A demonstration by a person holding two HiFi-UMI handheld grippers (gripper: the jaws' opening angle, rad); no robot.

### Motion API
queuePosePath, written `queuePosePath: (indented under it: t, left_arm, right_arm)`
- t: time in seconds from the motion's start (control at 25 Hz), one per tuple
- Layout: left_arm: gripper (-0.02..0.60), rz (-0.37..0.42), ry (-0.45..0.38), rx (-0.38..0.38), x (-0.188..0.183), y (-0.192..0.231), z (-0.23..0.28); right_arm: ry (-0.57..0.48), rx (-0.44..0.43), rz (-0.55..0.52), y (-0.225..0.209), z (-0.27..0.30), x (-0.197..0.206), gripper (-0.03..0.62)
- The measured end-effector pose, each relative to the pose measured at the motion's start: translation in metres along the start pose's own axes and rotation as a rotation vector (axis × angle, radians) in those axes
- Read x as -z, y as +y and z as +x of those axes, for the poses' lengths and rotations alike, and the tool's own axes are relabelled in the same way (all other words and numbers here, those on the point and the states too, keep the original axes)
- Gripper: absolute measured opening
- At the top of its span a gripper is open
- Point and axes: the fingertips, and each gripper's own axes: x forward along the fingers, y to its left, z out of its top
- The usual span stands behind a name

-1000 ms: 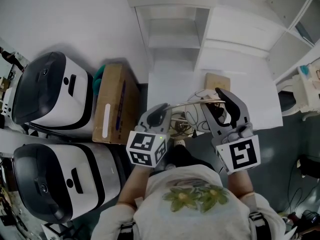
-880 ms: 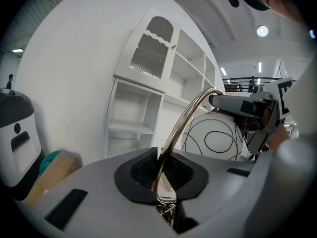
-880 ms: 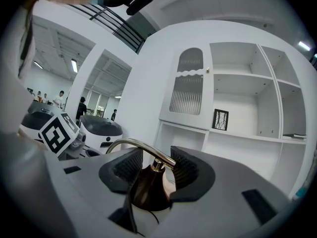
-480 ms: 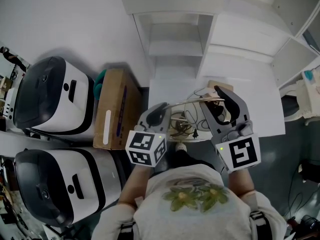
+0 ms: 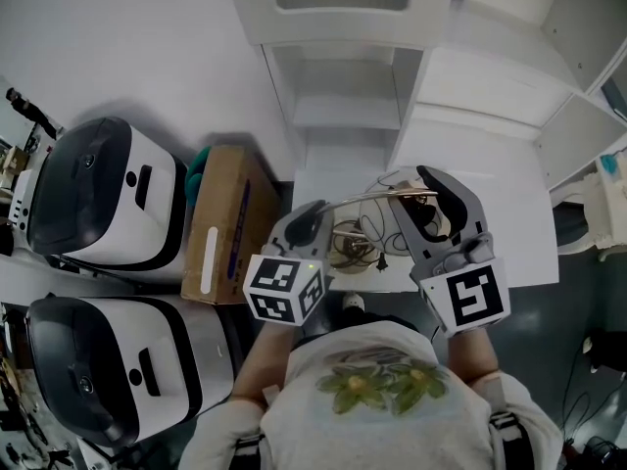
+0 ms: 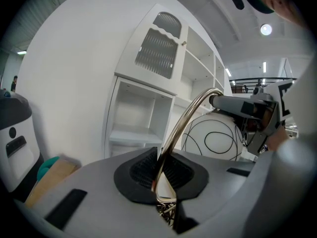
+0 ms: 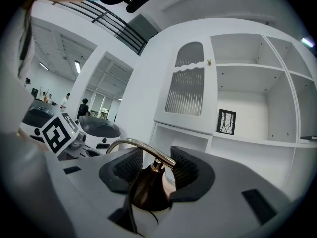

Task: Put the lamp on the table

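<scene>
In the head view the left tongs (image 5: 308, 223) and right tongs (image 5: 419, 209) are held forward side by side before the chest, with the lamp (image 5: 362, 200) between them over the near edge of the white surface (image 5: 509, 223). In the left gripper view the left tongs are pinched shut on the lamp's thin brass stem (image 6: 185, 120), with its white globe (image 6: 218, 138) beyond. In the right gripper view the right tongs stand wide, pressed on the lamp's bronze cone (image 7: 147, 187).

In my right gripper view the lamp's bronze cap (image 7: 148, 185) and the right gripper (image 7: 156, 166) hide whatever hangs beneath, in my left gripper view the brass arm (image 6: 183, 128) sinks out of sight between the closed jaws of the left gripper (image 6: 163, 175), and the far-off figures (image 7: 84, 107) are too small to tell.
</scene>
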Motion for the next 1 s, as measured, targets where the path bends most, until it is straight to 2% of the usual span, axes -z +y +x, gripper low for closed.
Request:
queuePosePath:
  t: [1.0]
  left_arm:
    - [0.039, -0.031, -0.022, -0.063, -0.018, 0.032, 0.048]
  right_arm:
    - [-0.017, -0.063, -0.018, -0.033, 0.056, 0.008, 0.192]
